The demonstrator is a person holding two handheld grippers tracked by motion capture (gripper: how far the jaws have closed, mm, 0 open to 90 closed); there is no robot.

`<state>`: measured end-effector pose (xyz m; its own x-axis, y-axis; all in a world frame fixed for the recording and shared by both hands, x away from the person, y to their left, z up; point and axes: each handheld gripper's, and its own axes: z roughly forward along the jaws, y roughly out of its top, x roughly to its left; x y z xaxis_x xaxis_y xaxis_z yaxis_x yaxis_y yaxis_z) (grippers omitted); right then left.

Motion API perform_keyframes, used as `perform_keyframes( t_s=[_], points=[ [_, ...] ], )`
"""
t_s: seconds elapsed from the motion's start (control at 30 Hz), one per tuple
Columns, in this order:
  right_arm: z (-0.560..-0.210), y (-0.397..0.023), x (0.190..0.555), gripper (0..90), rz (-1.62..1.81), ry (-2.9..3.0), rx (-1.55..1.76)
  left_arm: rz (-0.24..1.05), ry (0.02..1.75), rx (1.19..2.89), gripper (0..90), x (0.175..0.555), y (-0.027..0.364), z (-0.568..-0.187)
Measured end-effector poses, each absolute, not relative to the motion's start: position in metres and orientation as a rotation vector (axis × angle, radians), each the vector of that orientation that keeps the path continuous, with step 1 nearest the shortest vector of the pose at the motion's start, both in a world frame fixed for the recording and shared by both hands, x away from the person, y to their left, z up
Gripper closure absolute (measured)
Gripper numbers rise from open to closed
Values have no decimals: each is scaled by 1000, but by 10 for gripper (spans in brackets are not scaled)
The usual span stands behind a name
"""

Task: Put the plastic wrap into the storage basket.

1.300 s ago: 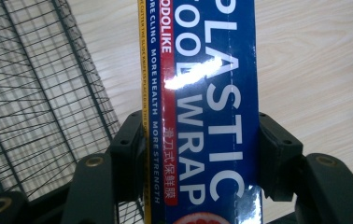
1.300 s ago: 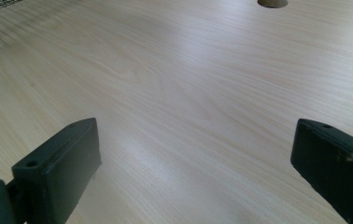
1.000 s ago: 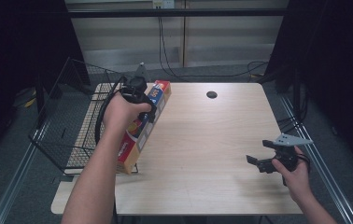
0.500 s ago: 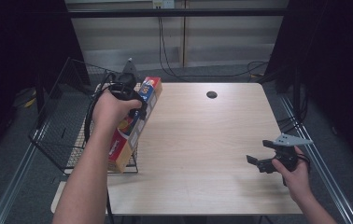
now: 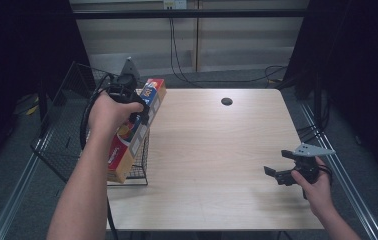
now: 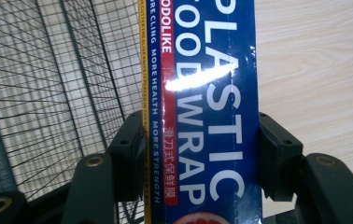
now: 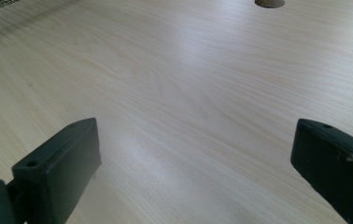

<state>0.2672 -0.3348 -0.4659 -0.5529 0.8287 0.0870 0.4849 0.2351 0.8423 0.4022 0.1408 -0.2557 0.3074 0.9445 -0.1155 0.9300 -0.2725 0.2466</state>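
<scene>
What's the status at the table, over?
Left tool shut on plastic wrap box, at wire basket edge. Right tool open, over bare table. Nothing in the way.

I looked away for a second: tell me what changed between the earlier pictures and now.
The left tool, clamped on the plastic wrap box, carried it leftward off the table, so it now hangs over the wire basket at the table's left edge. The grip stayed closed on the box. The right tool stayed open and in place over the table's near right corner.
</scene>
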Motion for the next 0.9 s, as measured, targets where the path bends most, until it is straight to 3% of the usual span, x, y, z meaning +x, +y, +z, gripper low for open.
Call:
perform_keyframes(
  t_s=[0.9],
  points=[
    [-467, -334, 267, 10, 1243, 2151, 1209, 92, 1761, 2251, 443, 402, 165, -241]
  ],
)
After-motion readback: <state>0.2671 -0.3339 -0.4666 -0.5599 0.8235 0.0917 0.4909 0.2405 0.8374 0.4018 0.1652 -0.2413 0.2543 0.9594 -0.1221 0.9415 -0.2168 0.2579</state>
